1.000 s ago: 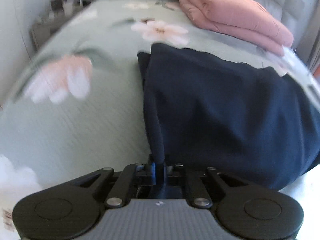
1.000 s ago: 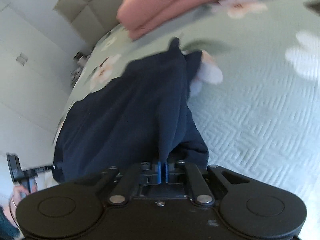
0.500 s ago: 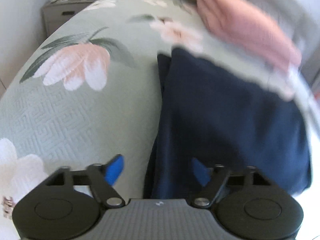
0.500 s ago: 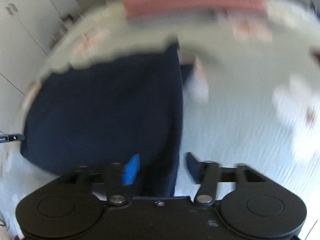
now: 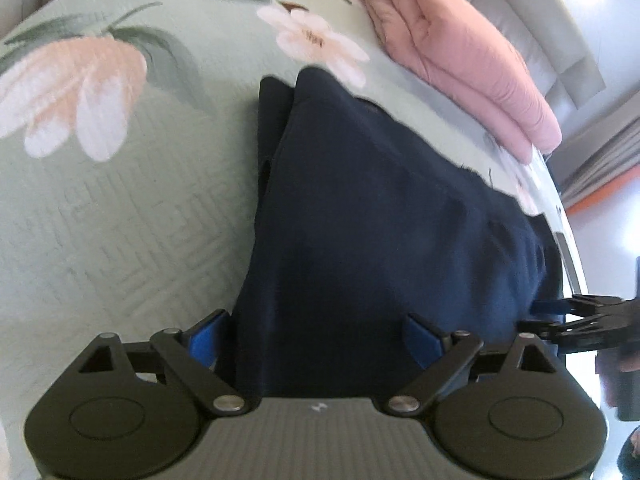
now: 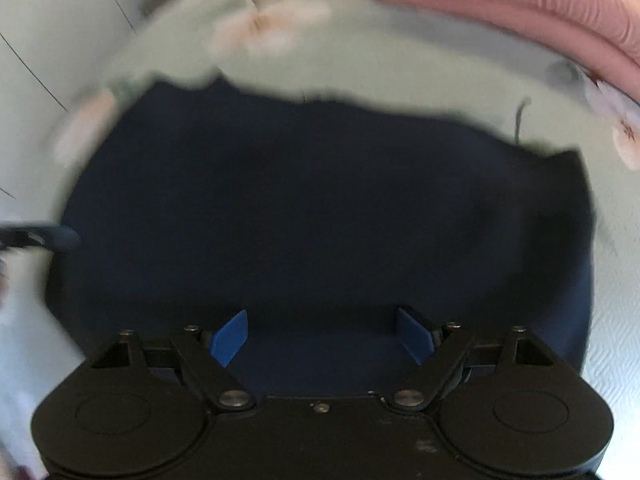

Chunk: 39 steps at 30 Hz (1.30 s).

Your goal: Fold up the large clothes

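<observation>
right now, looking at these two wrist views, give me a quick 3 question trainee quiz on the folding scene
1. True or false: the left claw is clamped shut on the navy garment.
2. Multiple choice: what lies at the far side of the floral bedspread, beyond the navy garment? A) a folded pink blanket B) a wicker basket C) a stack of books
3. Short answer: in the right wrist view, what fills the space below the right claw?

Key
1. False: its jaws have just been opening and stand wide, with the cloth's edge lying between them, unpinched.
2. A
3. The navy garment, lying on the bedspread; the jaws, which have just been opening, stand wide above it.
</observation>
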### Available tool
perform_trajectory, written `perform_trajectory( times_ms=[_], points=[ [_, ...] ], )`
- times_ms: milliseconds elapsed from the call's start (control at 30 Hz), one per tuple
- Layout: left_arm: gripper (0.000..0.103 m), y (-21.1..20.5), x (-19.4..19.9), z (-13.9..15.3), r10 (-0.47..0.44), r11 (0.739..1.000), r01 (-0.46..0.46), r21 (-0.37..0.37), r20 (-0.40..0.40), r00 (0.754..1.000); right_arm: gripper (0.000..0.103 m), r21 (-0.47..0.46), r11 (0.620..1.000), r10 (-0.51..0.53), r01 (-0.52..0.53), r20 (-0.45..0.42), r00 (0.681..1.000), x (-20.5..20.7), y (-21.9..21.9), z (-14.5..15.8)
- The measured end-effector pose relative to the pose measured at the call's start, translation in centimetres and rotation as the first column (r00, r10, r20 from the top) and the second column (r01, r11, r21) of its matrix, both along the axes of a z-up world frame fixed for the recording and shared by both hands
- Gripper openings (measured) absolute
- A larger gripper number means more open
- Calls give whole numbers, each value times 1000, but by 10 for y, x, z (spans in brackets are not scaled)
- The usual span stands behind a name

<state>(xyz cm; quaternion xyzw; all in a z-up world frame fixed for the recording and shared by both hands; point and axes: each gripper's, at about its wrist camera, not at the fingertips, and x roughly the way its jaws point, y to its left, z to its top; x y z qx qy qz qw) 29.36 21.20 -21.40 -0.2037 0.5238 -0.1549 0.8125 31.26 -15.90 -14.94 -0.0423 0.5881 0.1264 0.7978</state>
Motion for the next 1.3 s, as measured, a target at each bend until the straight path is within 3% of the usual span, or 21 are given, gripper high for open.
perform_trajectory(
  times_ms=[67, 167, 367, 567, 667, 733, 867, 933, 1000, 1067, 1200, 1300],
  points=[
    [97, -1, 6, -7, -9, 1000, 9, -12, -14, 1000, 103, -30, 1000, -4, 4, -1, 1000, 0, 2, -19],
    [103, 2, 13, -14, -12, 998, 11, -66, -12, 1000, 103, 6, 1000, -31, 31, 25, 999, 0, -4, -30],
    [101, -1, 37, -18, -60, 987, 58, -153, -7, 998, 103, 23, 1000, -14, 13, 32, 999, -6, -5, -26],
    [101, -2, 67, -30, -49, 966, 34, -255, -51, 997, 103, 50, 999, -9, 6, 57, 998, -14, -13, -25],
    [85, -14, 70, -24, -66, 985, 59, -165, -37, 997, 103, 67, 997, -34, 29, 75, 997, -26, -20, -28],
    [81, -26, 67, -17, -98, 992, 96, -84, -16, 995, 103, 76, 996, -60, 54, 90, 994, -29, -23, -27],
    [77, -31, 69, -15, -97, 993, 94, -77, -30, 995, 103, 76, 993, -100, 90, 140, 985, -38, -25, -29],
    [65, -36, 68, -13, -98, 995, 97, -15, -19, 995, 103, 76, 993, -99, 88, 153, 983, -43, -27, -27],
    [43, -47, 64, -6, -111, 993, 110, 44, 16, 994, 103, 82, 993, -99, 87, 164, 982, -46, -30, -27],
    [35, -58, 59, 1, -117, 990, 113, 83, 39, 992, 103, 83, 993, -102, 89, 173, 980, -50, -32, -27],
    [28, -82, 51, 19, -120, 976, 102, 195, 84, 989, 103, 78, 993, -103, 90, 190, 976, -56, -33, -28],
    [26, -90, 44, 40, -118, 976, 92, 200, 123, 985, 103, 85, 992, -105, 89, 201, 974, -61, -36, -29]
  ],
)
